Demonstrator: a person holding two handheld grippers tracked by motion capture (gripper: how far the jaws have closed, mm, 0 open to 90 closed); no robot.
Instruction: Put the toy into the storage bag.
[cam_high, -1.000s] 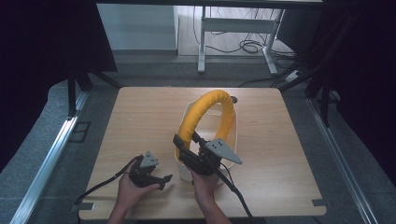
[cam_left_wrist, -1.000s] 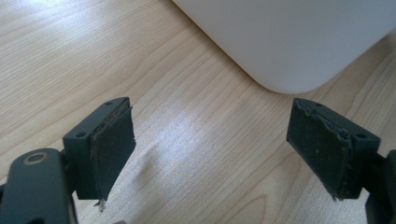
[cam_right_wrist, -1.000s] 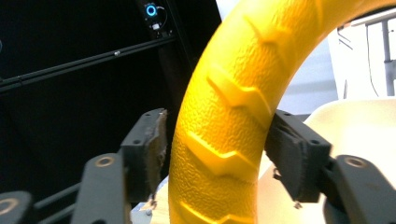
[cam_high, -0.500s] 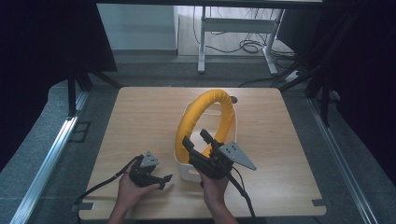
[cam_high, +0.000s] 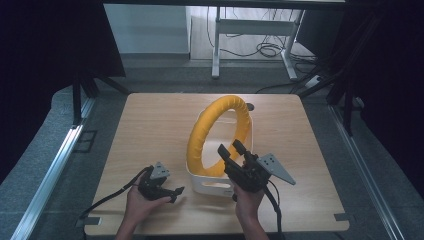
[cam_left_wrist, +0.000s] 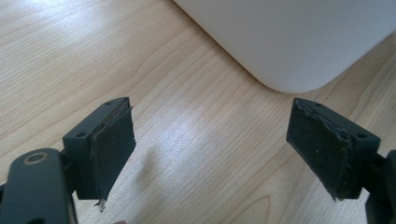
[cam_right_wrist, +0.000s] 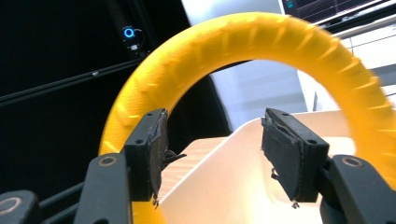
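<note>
We saw a white bin (cam_high: 212, 185) on the wooden bench (cam_high: 150, 125), near its front edge, with a yellow ring (cam_high: 220, 132) standing upright inside it, the ring's top well above the rim. Right tongs (cam_high: 231, 151), held in the right hand (cam_high: 247, 197), were spread, nothing between them, raised just above the bin's near right corner and aimed at the ring. Left tongs (cam_high: 175, 192), in the left hand (cam_high: 142, 200), were low over the bench just left of the bin, also spread and holding nothing. In the left gripper view we saw the bin's rounded corner (cam_left_wrist: 299, 42) just ahead.
</note>
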